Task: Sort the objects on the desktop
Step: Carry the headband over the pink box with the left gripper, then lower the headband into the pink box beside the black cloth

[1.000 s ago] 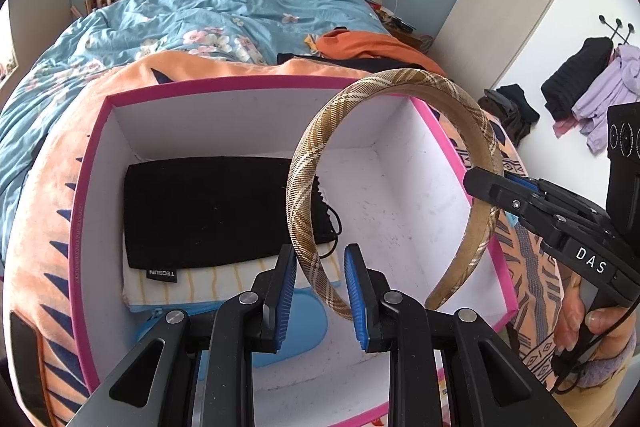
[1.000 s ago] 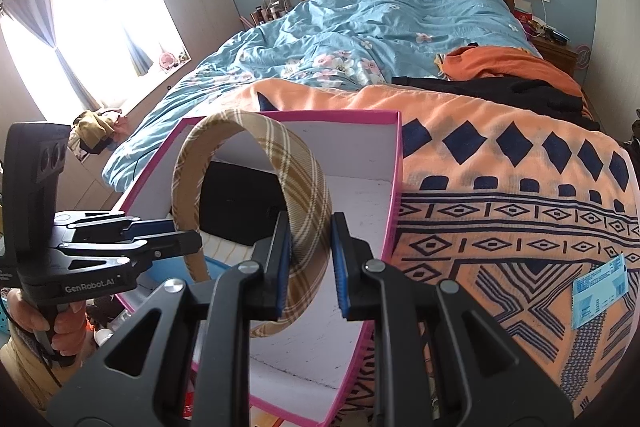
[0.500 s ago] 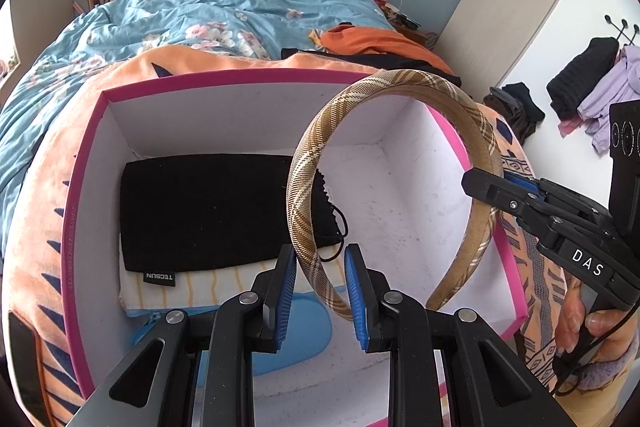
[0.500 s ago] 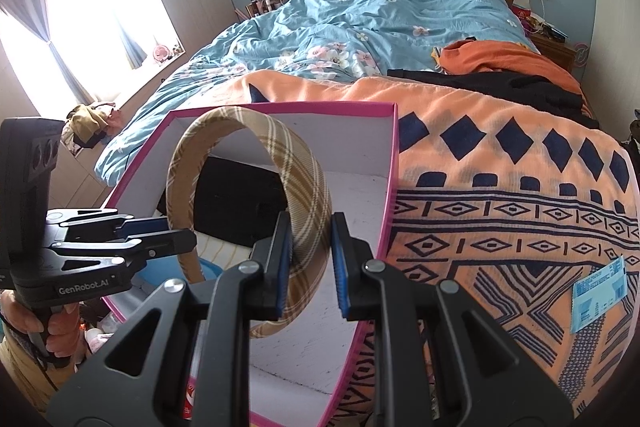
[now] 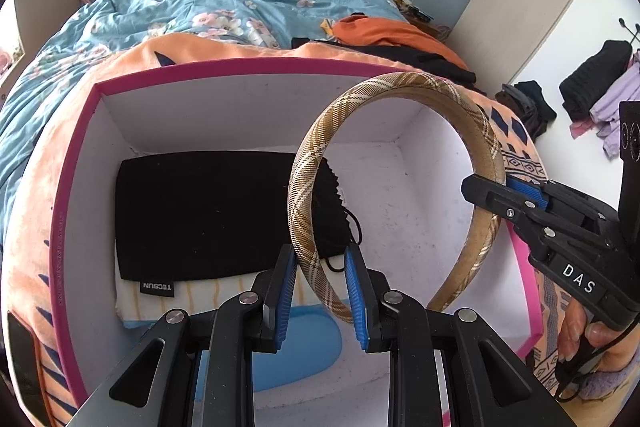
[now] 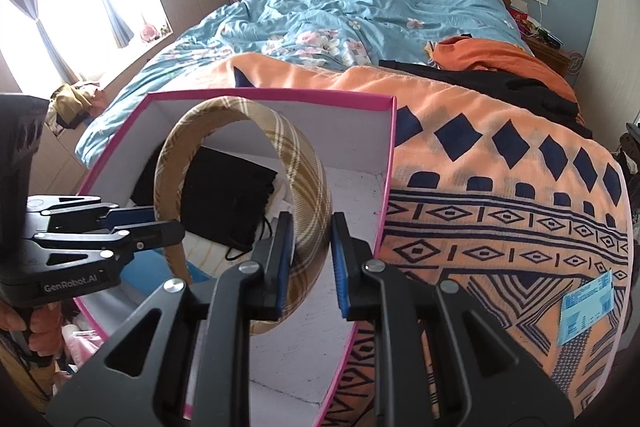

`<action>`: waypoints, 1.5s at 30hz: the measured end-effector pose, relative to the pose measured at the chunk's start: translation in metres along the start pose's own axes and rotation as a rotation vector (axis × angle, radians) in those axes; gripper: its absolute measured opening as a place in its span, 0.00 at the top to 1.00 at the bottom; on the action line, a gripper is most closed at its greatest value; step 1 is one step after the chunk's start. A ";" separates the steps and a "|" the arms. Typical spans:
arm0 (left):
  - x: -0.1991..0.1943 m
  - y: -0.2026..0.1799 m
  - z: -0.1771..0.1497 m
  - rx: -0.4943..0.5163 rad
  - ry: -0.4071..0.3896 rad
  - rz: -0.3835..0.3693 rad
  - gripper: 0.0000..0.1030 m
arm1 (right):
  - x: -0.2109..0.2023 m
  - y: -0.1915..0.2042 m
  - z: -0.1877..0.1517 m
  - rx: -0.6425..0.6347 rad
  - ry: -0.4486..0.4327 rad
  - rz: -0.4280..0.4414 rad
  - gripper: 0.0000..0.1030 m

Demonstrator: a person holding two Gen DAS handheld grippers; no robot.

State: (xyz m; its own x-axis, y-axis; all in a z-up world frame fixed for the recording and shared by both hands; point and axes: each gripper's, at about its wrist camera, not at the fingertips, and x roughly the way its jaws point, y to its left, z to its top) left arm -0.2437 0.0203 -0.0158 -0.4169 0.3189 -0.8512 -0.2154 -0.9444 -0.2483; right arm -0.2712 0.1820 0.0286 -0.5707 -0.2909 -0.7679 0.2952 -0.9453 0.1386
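A tan plaid headband (image 5: 400, 85) arches upright over the pink-rimmed white box (image 5: 240, 69). My left gripper (image 5: 321, 291) is shut on the headband's left arm near its end. My right gripper (image 6: 308, 263) is shut on its other arm; it also shows in the left wrist view (image 5: 500, 193), and the left gripper shows in the right wrist view (image 6: 160, 227). The headband (image 6: 304, 171) hangs above the box floor (image 6: 372, 187). Inside the box lie a black pouch (image 5: 216, 215), a striped cloth (image 5: 192, 301) and a blue item (image 5: 296, 347).
The box sits on an orange patterned blanket (image 6: 500, 195) at the foot of a bed with a blue floral duvet (image 6: 340, 15). A blue ticket (image 6: 586, 311) lies on the blanket to the right. Orange and black clothes (image 6: 492, 63) lie further back.
Both grippers keep hold of the headband and have moved with it a little lower and closer into the box. The grip has not changed.
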 end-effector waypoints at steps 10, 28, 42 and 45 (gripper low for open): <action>0.016 0.001 0.004 -0.017 0.040 0.023 0.76 | 0.016 0.006 0.005 -0.059 0.035 -0.071 0.80; 0.045 -0.008 0.010 -0.041 0.177 0.096 0.77 | 0.028 0.018 0.012 -0.177 0.034 -0.185 0.74; 0.068 -0.020 0.020 -0.082 0.229 0.156 0.86 | -0.014 0.008 -0.017 -0.126 -0.036 -0.050 0.66; 0.065 -0.018 0.021 -0.144 0.204 0.125 0.87 | -0.022 0.006 -0.022 -0.118 -0.056 -0.035 0.64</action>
State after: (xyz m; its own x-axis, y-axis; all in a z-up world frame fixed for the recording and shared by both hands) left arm -0.2861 0.0598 -0.0571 -0.2430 0.1906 -0.9511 -0.0392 -0.9816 -0.1867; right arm -0.2402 0.1858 0.0327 -0.6235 -0.2688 -0.7341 0.3605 -0.9321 0.0351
